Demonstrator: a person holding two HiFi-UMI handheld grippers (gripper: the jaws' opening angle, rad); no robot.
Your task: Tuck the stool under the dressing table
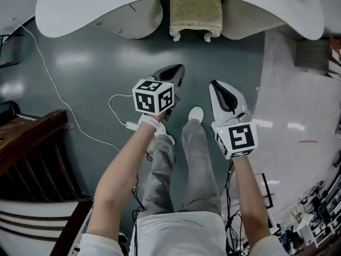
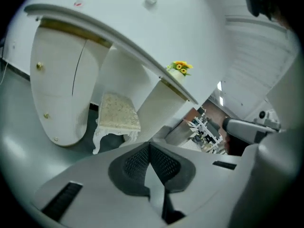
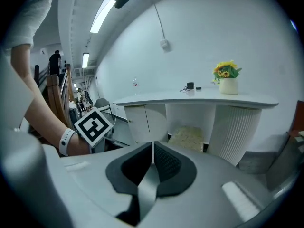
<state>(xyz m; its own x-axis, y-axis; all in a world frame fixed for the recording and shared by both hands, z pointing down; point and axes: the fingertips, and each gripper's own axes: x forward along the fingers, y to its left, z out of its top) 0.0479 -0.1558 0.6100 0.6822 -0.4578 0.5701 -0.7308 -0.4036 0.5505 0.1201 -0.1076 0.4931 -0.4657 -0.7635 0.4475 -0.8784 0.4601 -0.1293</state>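
A person is holding the left gripper [image 1: 173, 74] and the right gripper [image 1: 219, 92] out over a grey-green floor [image 1: 96, 79], each with its dark ribbed fingers [image 2: 137, 163] pressing together on nothing. The cream cushioned stool with carved white legs [image 1: 195, 16] is sitting in the knee space under the white curved-top dressing bench [image 1: 80, 9], between its two cabinets. Its front legs are showing past the bench's edge, well apart from both grippers.

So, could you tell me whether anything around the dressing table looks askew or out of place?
Nothing stands out. The stool sits straight under the dressing table, between its two cabinets, and the flower pot on top stands upright. A white cable trails across the floor.
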